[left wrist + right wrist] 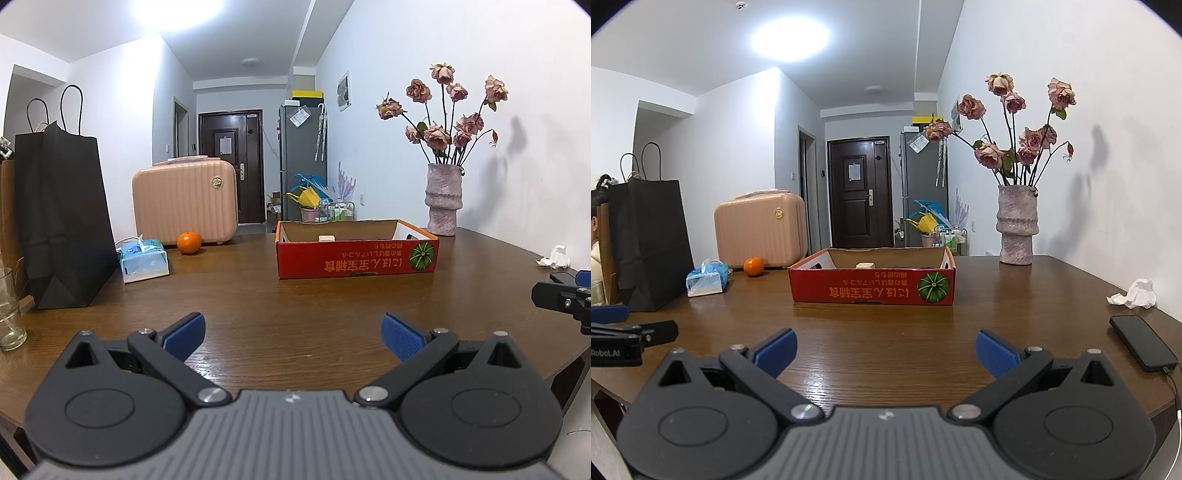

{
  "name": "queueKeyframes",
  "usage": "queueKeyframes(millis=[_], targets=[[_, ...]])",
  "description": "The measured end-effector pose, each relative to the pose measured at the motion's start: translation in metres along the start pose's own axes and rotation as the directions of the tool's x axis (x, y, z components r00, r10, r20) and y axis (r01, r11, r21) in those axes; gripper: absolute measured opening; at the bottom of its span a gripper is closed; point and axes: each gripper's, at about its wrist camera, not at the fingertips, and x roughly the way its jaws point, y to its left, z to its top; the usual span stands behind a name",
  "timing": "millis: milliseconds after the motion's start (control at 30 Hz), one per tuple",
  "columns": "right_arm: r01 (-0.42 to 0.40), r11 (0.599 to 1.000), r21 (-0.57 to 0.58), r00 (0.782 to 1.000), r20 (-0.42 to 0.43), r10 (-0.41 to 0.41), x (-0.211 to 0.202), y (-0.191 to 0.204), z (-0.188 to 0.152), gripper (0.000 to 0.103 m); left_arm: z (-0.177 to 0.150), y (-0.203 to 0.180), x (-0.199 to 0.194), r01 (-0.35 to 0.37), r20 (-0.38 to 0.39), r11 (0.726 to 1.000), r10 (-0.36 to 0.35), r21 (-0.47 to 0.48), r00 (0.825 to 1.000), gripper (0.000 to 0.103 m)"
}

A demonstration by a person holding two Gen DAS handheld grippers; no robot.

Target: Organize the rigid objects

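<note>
A red cardboard box (356,256) (871,286) with an open top stands on the brown wooden table (258,295) (886,332). A small beige object (327,239) (865,265) shows inside it. An orange (188,242) (753,266) lies left of the box, with a tissue pack (144,260) (706,282) further left. My left gripper (293,338) is open and empty above the table's near edge. My right gripper (886,354) is open and empty too, in front of the box. Each gripper shows at the edge of the other's view, the right one in the left wrist view (563,297) and the left one in the right wrist view (628,334).
A black paper bag (62,218) (650,243) and a pink suitcase (184,201) (761,229) stand at the left and back. A vase of dried roses (443,199) (1015,225) stands back right. A crumpled tissue (1137,294), a black phone (1143,341) and a glass (9,310) lie near the edges.
</note>
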Motion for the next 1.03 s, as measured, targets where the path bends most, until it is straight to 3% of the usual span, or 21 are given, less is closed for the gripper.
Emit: queueKeyframes(millis=[1033], targets=[[0.004,1.0,-0.002,1.0,-0.004,-0.004,-0.0002,0.0019,-0.001,0.103,0.0009,0.0006,-0.0047,0.008,0.035,1.0,-0.007,-0.013,0.999,0.103]])
